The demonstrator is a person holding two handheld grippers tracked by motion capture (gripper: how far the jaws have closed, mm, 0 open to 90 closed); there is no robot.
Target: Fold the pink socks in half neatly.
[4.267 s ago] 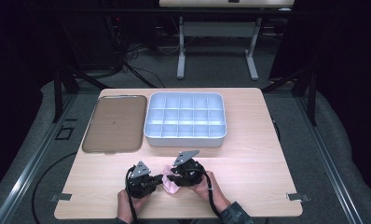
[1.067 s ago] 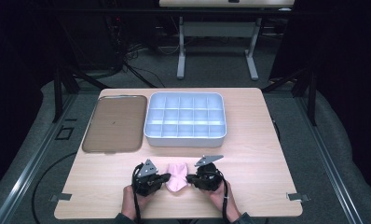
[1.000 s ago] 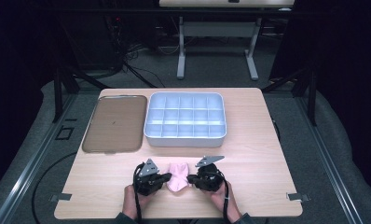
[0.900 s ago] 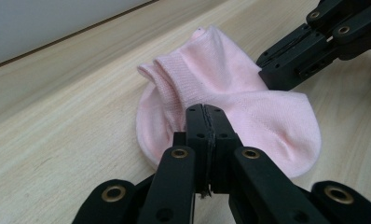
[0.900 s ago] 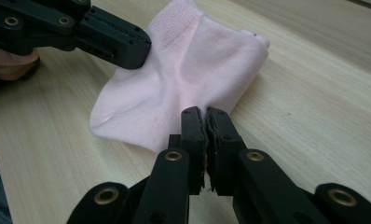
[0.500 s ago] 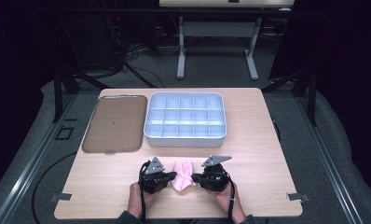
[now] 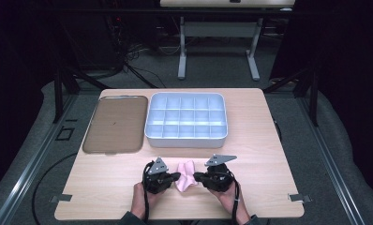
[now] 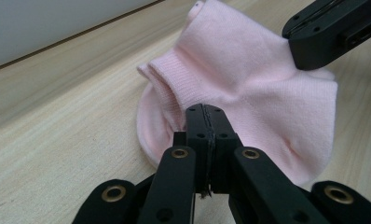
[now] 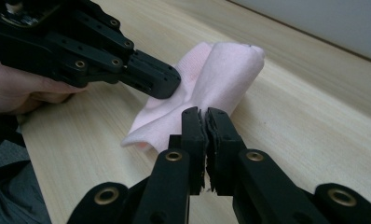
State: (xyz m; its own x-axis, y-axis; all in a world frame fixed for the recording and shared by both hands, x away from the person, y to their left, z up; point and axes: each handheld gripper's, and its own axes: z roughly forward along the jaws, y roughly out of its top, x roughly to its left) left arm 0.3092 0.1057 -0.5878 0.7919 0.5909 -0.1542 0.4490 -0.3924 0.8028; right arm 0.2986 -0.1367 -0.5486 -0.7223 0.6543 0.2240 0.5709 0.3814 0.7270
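Note:
A pink sock lies crumpled on the wooden table near the front edge, between my two grippers. My left gripper comes in from the left, its jaws shut with their tips on the sock's ribbed cuff edge. In the left gripper view, that gripper hides the pinched spot. My right gripper comes in from the right, jaws shut at the opposite edge of the sock. Each view also shows the other gripper's tip on the fabric: the right gripper and the left gripper.
A pale blue box with several compartments stands behind the grippers at mid-table. A flat brown tray lies to its left. Bare wood runs along the right side and front of the table. A hand holds the left gripper.
Both grippers and the sock between them have shifted slightly right and away from the front edge. The jaws stayed shut.

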